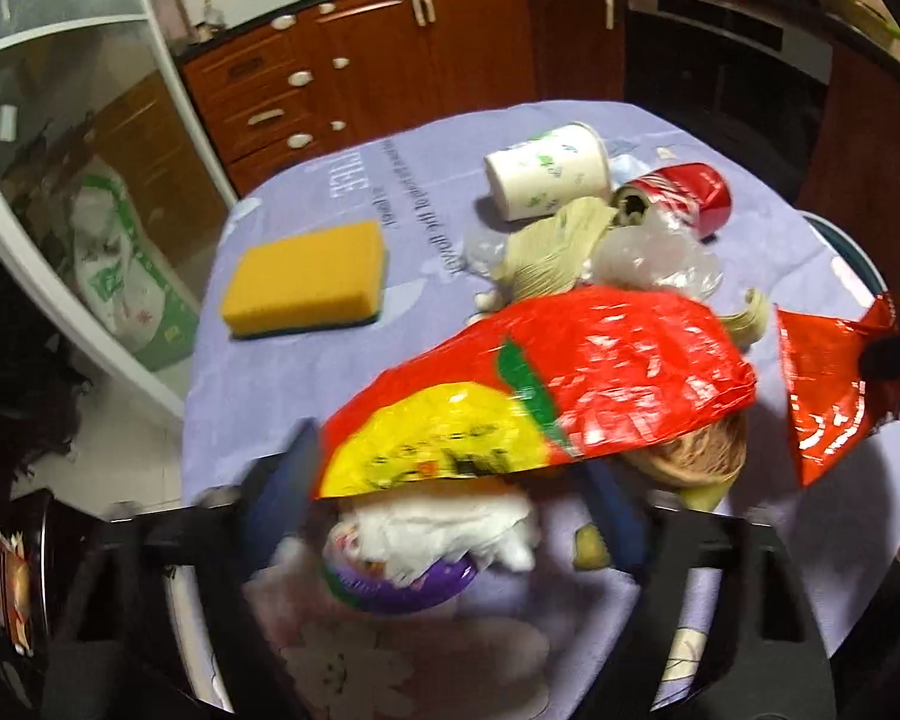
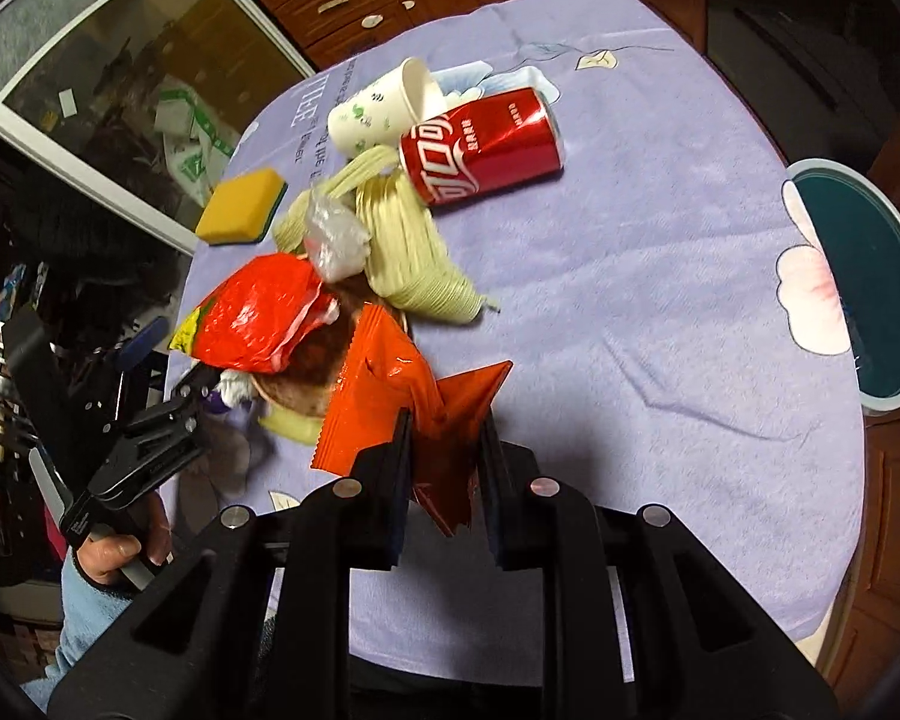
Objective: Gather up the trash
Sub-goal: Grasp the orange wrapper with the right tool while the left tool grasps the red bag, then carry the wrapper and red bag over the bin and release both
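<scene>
The counter (image 2: 660, 276) has a soft purple cloth (image 2: 690, 360) over it, with pink flowers and some letters printed on it. A yellow sponge (image 2: 240, 207) lies flat near one edge, apart from the rest. A white paper cup (image 2: 378, 108) lies on its side. Just beside it lies a red can (image 2: 486, 144), also on its side. Pale corn husks (image 2: 408, 252) rest close to the can. A red and yellow snack bag (image 1: 534, 396) sits on the pile of trash.
</scene>
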`<state>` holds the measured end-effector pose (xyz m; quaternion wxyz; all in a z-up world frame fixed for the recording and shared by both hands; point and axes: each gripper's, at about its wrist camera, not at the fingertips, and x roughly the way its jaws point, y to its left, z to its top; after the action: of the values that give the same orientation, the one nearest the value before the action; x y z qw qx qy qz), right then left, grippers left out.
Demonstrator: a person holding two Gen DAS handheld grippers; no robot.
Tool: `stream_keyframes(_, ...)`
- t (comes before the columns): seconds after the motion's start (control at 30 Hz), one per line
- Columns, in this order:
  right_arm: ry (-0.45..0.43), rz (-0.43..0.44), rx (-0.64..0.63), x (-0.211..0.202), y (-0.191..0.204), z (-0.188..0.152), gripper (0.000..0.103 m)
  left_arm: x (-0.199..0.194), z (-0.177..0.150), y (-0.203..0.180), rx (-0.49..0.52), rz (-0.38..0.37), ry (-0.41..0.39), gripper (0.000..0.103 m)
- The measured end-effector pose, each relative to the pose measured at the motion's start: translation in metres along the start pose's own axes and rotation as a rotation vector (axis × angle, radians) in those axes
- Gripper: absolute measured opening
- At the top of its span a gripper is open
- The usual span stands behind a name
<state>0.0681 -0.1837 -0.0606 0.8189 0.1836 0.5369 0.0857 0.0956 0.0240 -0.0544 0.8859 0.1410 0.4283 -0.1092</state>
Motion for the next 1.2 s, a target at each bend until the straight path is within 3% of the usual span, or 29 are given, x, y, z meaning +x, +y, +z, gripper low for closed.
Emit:
stream_keyframes(0.1, 0.003, 0.002, 0.01, 0.003, -0.003, 0.004, 0.019, 0.009, 0.006, -0.005, 0.028, -0.013, 0.018, 0.044)
stream_keyframes(0.17, 0.003, 0.002, 0.021, 0.003, -0.006, 0.004, 0.019, 0.011, 0.009, -0.008, 0.031, -0.015, 0.021, 0.016)
stream_keyframes(0.27, -0.006, 0.006, 0.037, 0.001, -0.011, 0.007, 0.019, 0.003, 0.015, -0.007, 0.009, -0.029, -0.005, 0.007)
stream_keyframes(0.43, -0.045, 0.028, 0.065, -0.01, -0.021, 0.018, 0.019, -0.017, 0.028, 0.004, -0.063, -0.042, -0.03, 0.005)
stream_keyframes(0.63, -0.096, 0.055, 0.082, -0.028, -0.032, 0.029, 0.019, -0.05, 0.044, 0.014, -0.143, -0.131, -0.056, 0.005)
stream_keyframes(0.73, -0.127, 0.072, 0.102, -0.038, -0.044, 0.033, 0.019, -0.061, 0.057, 0.003, -0.136, -0.169, -0.062, 0.005)
stream_keyframes(0.97, -0.199, 0.088, 0.163, -0.064, -0.084, 0.038, 0.019, -0.076, 0.091, -0.063, -0.05, -0.255, -0.094, 0.005)
stream_keyframes(1.2, -0.319, 0.055, 0.269, -0.115, -0.161, 0.033, 0.019, -0.067, 0.131, -0.161, 0.078, -0.345, -0.084, 0.005)
